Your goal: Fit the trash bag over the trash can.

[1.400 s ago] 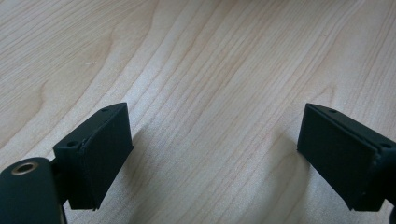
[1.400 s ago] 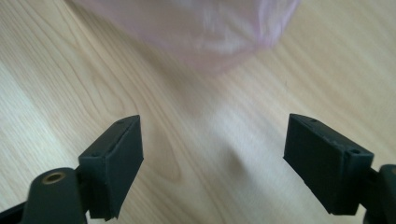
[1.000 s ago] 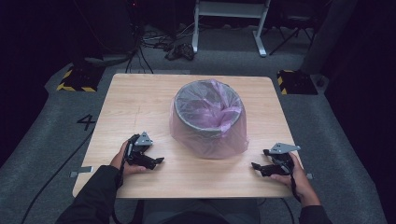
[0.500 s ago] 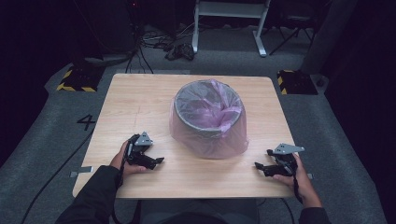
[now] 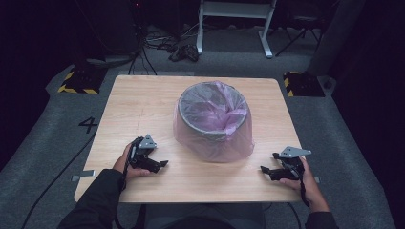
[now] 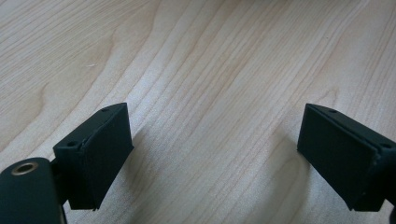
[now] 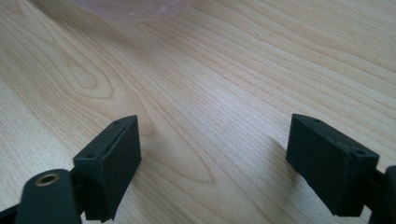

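**Lined bin sits between two idle grippers**

A round grey waste bin lined with a translucent pink plastic bag [image 5: 212,119] stands upright near the middle of the pale wooden table [image 5: 143,100], the bag's loose skirt draped down over the bin's outside to the tabletop. The left gripper [image 5: 160,164] rests on the near left part of the table, its jaws spread wide with only bare wood grain between them in the left gripper view. The right gripper [image 5: 267,171] rests at the near right edge, jaws likewise wide apart and holding nothing; in the right gripper view the hem of the pink bag [image 7: 135,9] shows ahead of the jaws, near the top of the frame.

From both grippers the bin lies forward and inward, with each gripper pointing roughly toward it. The left gripper looks slightly nearer to the bag's skirt than the right, though both sit clear of it. Any reach for the bag would likely start at this near hem.
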Demonstrator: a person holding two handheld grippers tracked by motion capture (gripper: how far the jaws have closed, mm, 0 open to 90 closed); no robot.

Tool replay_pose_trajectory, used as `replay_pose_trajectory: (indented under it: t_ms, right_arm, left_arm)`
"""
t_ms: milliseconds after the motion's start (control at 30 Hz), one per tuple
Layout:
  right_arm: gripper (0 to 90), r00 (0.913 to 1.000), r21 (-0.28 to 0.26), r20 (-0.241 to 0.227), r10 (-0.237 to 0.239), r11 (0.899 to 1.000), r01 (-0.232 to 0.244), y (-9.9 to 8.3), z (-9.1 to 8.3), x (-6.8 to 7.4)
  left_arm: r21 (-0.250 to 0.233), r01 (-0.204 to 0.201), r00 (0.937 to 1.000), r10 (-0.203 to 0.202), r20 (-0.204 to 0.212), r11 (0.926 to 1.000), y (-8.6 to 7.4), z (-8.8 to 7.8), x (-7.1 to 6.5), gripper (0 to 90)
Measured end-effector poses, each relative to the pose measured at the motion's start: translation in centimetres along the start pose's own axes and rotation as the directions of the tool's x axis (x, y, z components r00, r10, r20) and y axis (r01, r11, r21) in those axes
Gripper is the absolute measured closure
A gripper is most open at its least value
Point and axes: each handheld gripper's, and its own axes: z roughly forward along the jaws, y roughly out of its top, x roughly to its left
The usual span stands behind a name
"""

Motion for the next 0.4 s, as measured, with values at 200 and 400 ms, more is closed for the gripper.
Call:
replay_pose_trajectory:
  t_ms: [200,400]
  right_arm:
    - [17.5,1.0,0.0,0.0,-0.001,1.0,0.001,0.0,0.0,0.01]
    - [17.5,1.0,0.0,0.0,-0.001,1.0,0.001,0.0,-0.01,0.01]
  left_arm:
    - [0.0,0.003,1.0,-0.003,0.001,1.0,0.01,0.02,-0.01,9.9]
    - [0.001,0.004,1.0,-0.004,0.002,1.0,0.03,0.04,-0.01,9.9]
